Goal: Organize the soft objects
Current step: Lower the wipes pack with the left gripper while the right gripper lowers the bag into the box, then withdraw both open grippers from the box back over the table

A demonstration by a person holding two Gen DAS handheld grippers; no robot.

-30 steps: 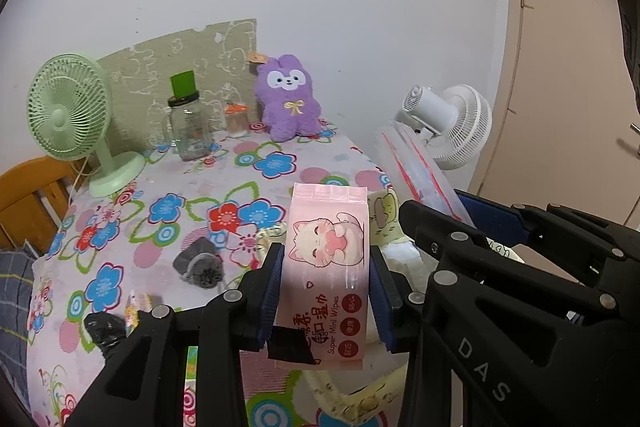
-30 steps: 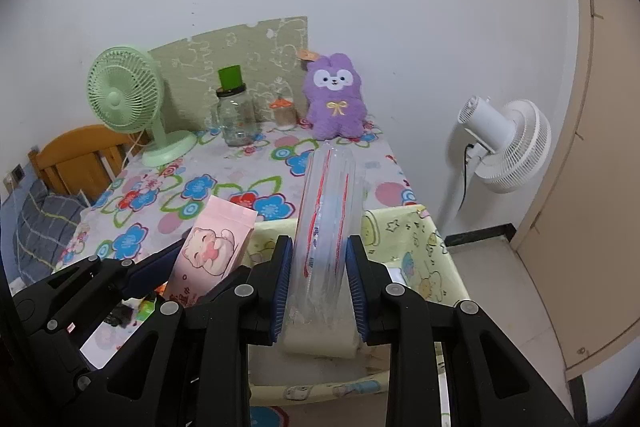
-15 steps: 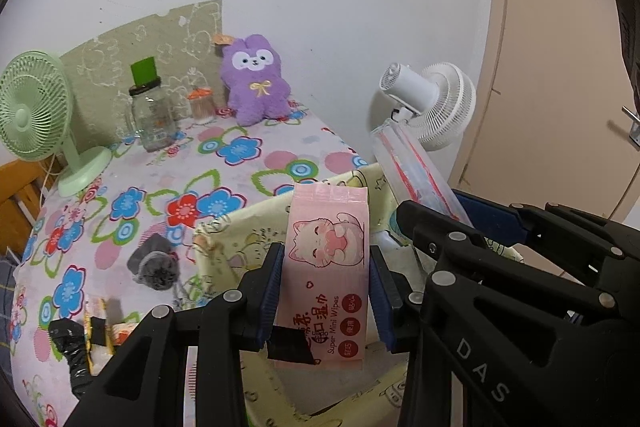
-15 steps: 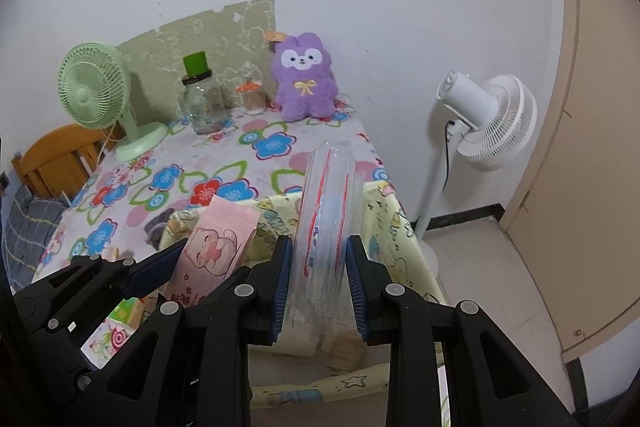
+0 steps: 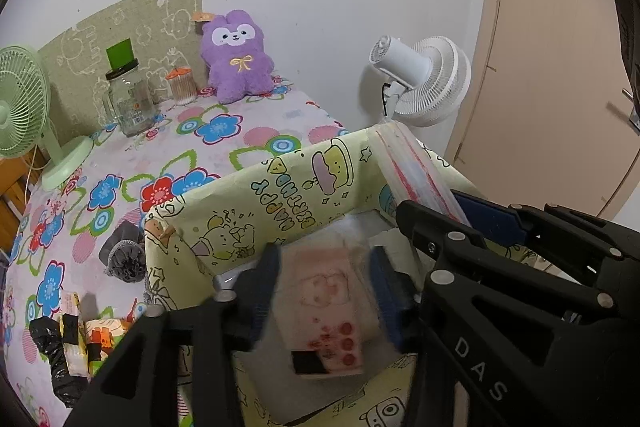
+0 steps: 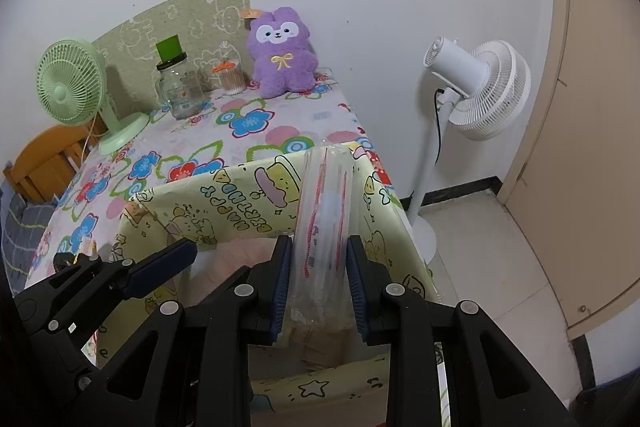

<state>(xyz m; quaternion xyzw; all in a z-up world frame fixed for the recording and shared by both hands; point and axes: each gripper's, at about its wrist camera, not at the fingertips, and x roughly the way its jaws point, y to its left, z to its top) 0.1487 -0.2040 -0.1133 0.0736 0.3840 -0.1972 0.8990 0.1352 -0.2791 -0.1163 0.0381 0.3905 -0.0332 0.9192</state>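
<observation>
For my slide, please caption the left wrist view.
Left hand-held gripper opens, dropping pink wipes pack into yellow box.

Support: table (image 5: pixel 256 131) under floral plastic cloth, white ground, blue, red and pink flowers.

Far edge, against wall: green cartoon-print board (image 5: pixel 132 27); purple plush rabbit (image 5: pixel 237 57) at far right corner; small clear jar of sticks, orange lid (image 5: pixel 182 87); clear glass jar, black lid (image 5: pixel 129 101).

Left edge: mint-green desk fan (image 5: pixel 24 107).

Right near corner: yellow cartoon-print open box (image 5: pixel 280 195).

Left of box: grey drawstring pouch (image 5: pixel 124 253).

Near left: small packets and black crumpled wrap (image 5: pixel 74 347), blurred.
</observation>
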